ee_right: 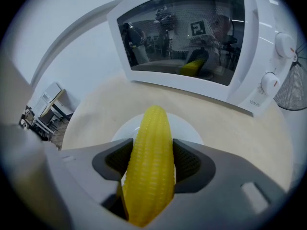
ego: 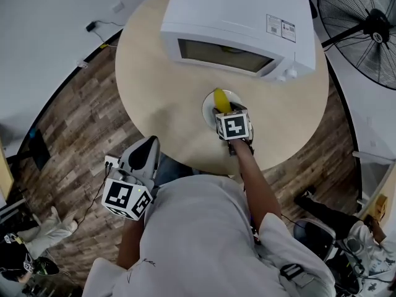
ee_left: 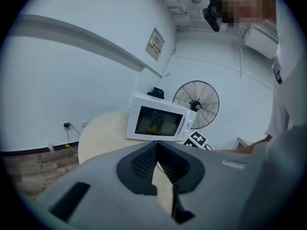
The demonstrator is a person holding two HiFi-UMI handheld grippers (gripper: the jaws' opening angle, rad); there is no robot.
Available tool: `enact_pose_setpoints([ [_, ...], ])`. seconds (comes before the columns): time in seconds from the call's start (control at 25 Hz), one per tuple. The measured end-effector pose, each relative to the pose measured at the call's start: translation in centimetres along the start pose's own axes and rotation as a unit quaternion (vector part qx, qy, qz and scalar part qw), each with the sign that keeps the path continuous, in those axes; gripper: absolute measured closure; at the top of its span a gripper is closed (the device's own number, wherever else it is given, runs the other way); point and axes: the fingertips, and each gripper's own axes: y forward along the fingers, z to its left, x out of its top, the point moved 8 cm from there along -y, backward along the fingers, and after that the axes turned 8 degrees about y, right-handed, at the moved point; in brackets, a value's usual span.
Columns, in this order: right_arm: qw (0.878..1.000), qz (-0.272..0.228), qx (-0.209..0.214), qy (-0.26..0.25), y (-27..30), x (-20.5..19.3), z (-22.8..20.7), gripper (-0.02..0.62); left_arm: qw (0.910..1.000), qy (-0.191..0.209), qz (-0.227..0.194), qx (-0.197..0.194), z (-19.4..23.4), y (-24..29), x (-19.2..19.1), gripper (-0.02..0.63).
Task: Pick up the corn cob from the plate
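Clamping the corn cob, lift not yet made

Left gripper (ee_left: pixel 157 164) hangs off the bench (ego: pixel 154 73) edge close to the person's body, its fingers slightly apart with nothing between them. On the white plate (ee_right: pixel 189 128) before the microwave (ego: pixel 241 17), the corn cob (ee_right: pixel 152 133) runs lengthwise between the fingers of the right gripper (ee_right: pixel 151 164), which press its sides. That arm reaches forward, pointing steeply down. The grasp looks made; raising remains.

The microwave (ego: pixel 238 17) blocks the table (ego: pixel 154 104) behind the plate (ego: pixel 206 109); left of it lies open room
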Motion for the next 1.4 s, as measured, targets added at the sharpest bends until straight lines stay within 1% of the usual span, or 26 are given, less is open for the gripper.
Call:
enact_pose_setpoints([
  [0.24, 1.0, -0.005, 0.009, -0.001, 0.0, -0.2, 0.2, 0.324, 1.0, 0.003, -0.003, -0.002, -0.2, -0.1, 0.0, 0.607],
  [1.04, 1.0, -0.018, 0.018, 0.002, -1.5, -0.3, -0.3, 0.325, 0.9999, 0.011, -0.011, -0.003, -1.5, -0.4, 0.2, 0.607],
  [1.4, 0.999, -0.031, 0.027, 0.003, -2.4, -0.2, -0.5, 0.325, 0.9998, 0.015, -0.015, -0.003, -2.3, -0.4, 0.3, 0.607],
])
